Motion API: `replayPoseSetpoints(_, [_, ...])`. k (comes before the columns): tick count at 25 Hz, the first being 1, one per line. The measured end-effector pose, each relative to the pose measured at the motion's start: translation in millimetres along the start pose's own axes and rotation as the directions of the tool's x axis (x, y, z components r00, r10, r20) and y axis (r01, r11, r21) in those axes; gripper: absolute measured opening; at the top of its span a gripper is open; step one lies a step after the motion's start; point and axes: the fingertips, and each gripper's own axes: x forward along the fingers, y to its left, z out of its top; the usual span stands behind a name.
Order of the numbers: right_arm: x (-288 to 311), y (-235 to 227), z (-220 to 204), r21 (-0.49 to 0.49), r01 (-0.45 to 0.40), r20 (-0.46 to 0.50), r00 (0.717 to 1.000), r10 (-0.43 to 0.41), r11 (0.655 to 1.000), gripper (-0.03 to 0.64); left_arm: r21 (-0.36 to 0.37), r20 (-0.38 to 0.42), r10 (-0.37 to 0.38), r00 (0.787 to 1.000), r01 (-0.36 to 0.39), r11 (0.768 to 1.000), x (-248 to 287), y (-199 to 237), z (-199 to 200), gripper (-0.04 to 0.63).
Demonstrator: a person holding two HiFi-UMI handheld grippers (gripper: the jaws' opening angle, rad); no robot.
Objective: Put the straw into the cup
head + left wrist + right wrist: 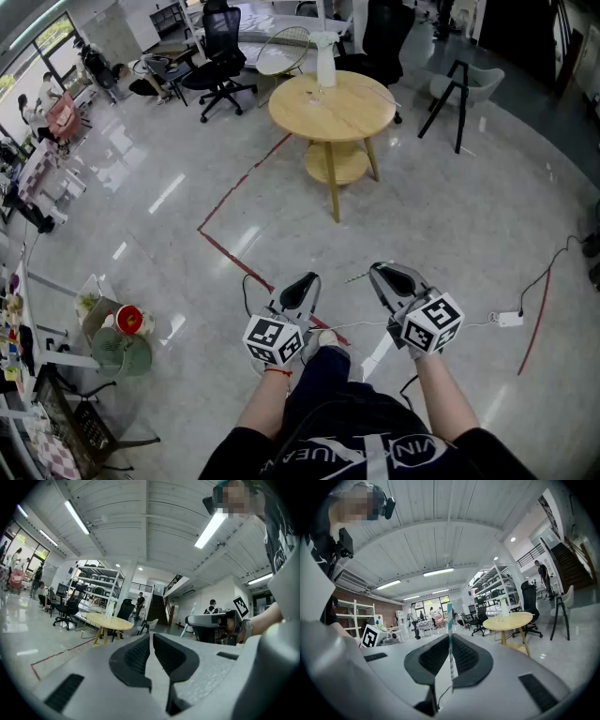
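My right gripper (380, 272) (450, 641) is shut on a green-and-white striped straw (450, 630), which stands up between its pads. A short end of the straw (355, 277) pokes out to the left. My left gripper (305, 281) (151, 639) is shut with nothing in it. Both are held at waist height above the floor, side by side. A clear cup (498, 616) stands on the round wooden table (361, 117) (508, 620) a few steps ahead, next to a tall white bottle (325, 58) (504, 605). In the left gripper view, the right gripper (211, 620) appears with the straw (192, 612) rising from it.
A red tape line (234, 258) crosses the grey floor between me and the table. Black office chairs (220, 56) stand behind the table. A black tripod stand (457, 89) is at its right. A white power strip (509, 319) with cables lies on the floor at right. Potted items (122, 337) sit at lower left.
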Motion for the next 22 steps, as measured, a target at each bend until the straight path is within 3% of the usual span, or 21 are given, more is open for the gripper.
replayPoseSetpoints(13, [126.5, -82.6, 14.2, 0.011, 0.004, -0.051, 0.999, -0.004, 1.0, 0.02, -0.046, 0.0, 0.046, 0.999, -0.046, 0.998, 81.4, 120.2, 16.2, 0.035])
replayPoseSetpoints(22, [198.1, -107.2, 33.4, 0.035, -0.02, -0.025, 0.999, 0.021, 0.999, 0.02, -0.058, 0.002, 0.06, 0.998, -0.06, 0.997, 115.7, 192.2, 38.2, 0.035])
